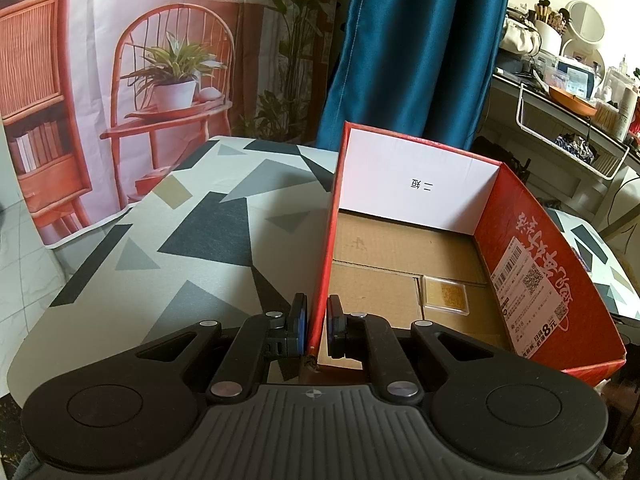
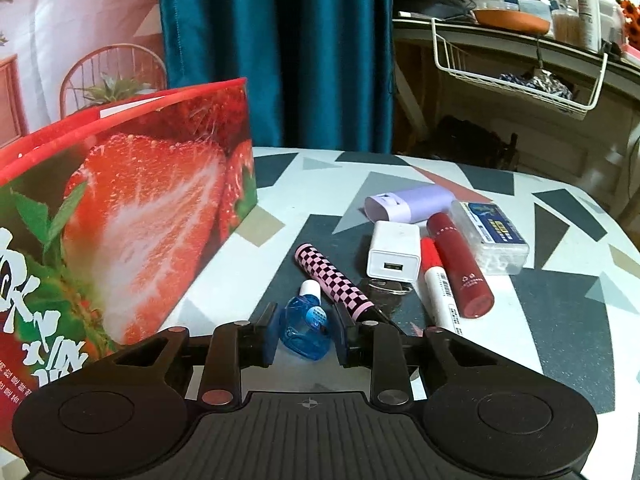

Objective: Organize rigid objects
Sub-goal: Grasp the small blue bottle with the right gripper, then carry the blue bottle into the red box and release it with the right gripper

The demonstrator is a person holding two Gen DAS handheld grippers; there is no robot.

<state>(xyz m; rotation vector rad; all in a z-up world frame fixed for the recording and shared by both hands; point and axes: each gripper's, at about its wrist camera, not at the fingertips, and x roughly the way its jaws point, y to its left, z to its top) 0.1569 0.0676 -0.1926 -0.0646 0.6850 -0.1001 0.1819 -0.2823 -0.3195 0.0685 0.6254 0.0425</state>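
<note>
Red box (image 1: 536,264) holding clear gold case (image 1: 445,295), left gripper (image 1: 318,330) pinching its wall

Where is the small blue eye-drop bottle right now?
In the right wrist view, the small blue eye-drop bottle lies on the patterned tablecloth between the right claw fingers, beside the pink-and-black checkered tube.

Red box (image 1: 532,264) upright, open; blue bottle (image 2: 306,326) lying beside.

Both grippers look alike: the left gripper (image 1: 317,330) and right gripper (image 2: 305,334) have matte black linkage arms, silver round pivot screws, blue finger pads, a ribbed grey base with a crosshair mark at 6 o'clock
</note>
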